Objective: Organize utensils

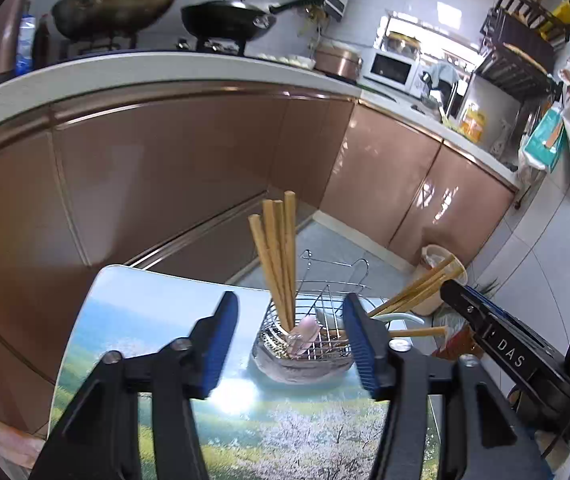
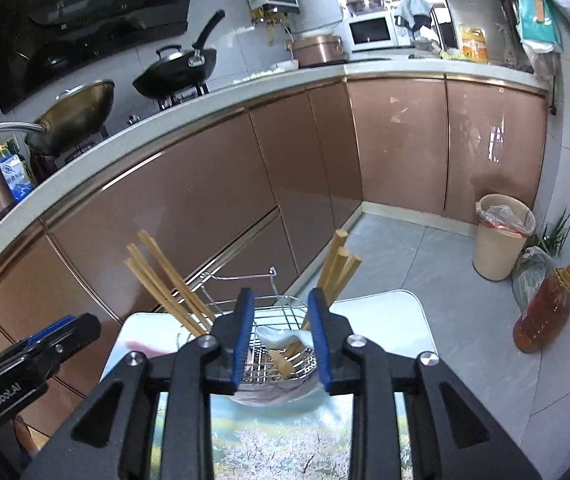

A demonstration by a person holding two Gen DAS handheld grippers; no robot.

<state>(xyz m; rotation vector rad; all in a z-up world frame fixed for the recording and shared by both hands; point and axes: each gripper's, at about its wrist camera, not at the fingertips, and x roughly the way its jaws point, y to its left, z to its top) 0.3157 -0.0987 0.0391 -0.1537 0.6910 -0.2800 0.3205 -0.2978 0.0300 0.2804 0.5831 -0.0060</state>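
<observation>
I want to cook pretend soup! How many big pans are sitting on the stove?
2. A brass-coloured wok sits on the left burner, and a black lidded pan sits on the burner to its right, nearer the corner. None seems hidden.

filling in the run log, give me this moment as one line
left gripper: open, empty | right gripper: open, empty | chopsticks: two bunches standing in wire rack | rack on small table
</observation>
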